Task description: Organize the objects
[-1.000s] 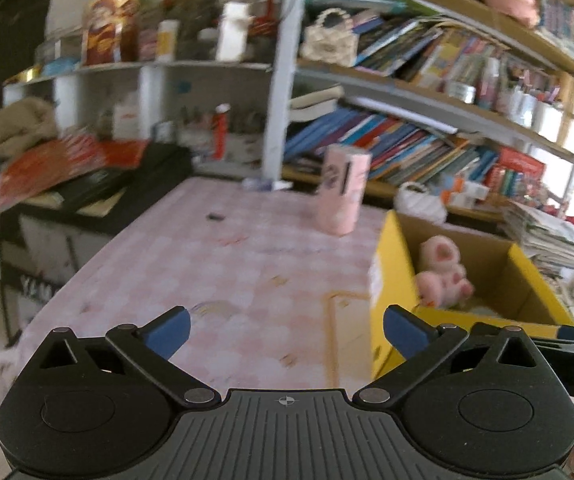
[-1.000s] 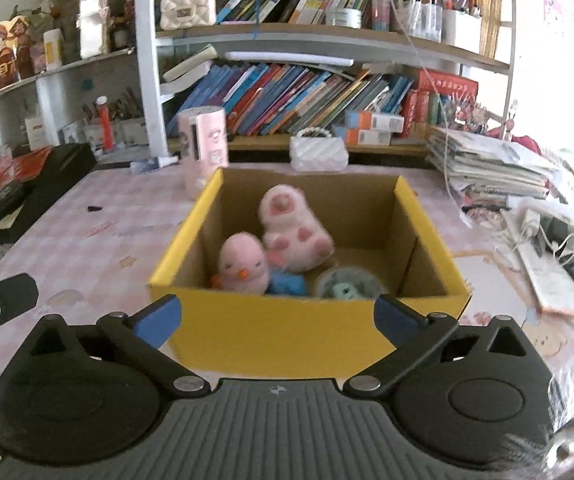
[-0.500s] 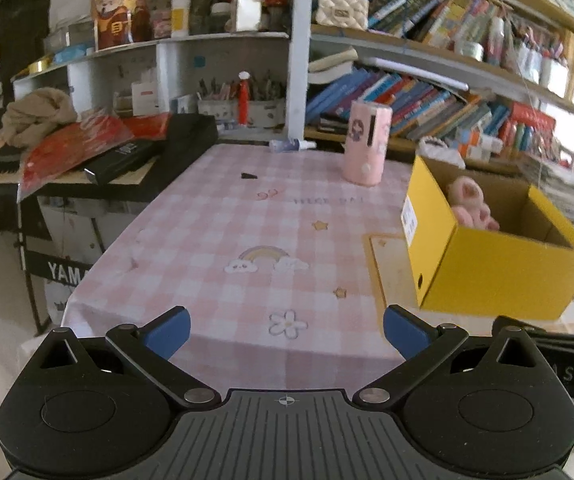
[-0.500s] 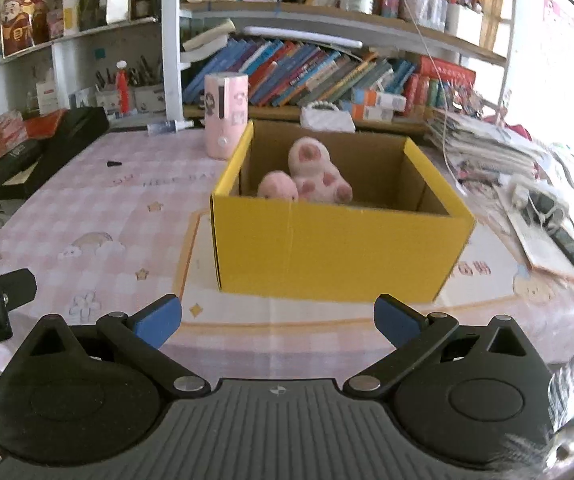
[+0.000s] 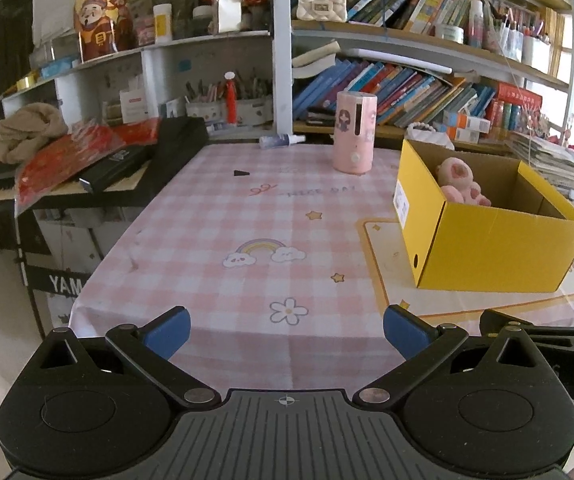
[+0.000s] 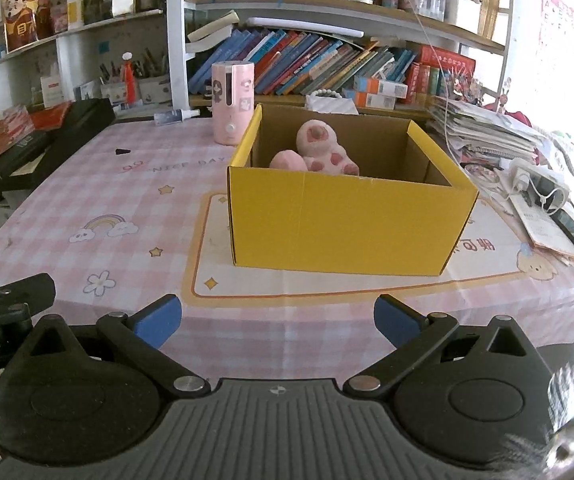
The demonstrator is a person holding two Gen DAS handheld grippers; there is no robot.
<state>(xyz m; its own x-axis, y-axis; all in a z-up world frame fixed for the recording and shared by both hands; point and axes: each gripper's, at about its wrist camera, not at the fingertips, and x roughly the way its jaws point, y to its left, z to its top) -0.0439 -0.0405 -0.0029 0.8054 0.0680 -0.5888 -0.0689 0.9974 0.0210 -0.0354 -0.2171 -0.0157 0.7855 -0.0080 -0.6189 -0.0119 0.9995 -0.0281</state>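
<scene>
The yellow box (image 6: 347, 216) sits straight ahead of your right gripper (image 6: 278, 318), on the cream mat (image 6: 207, 272) that lies over the pink checked tablecloth (image 5: 247, 216). Inside it, toward the far left corner, a pink-and-white plush toy (image 6: 321, 150) leans beside a smaller pink plush (image 6: 287, 160) (only its top shows over the wall). Beyond the box's left side stands a pink cylinder (image 6: 233, 102). From your left gripper (image 5: 286, 334) the box is ahead and to the right. Both grippers are spread wide with nothing between their blue pads (image 5: 167, 330), held back near the table's front edge.
</scene>
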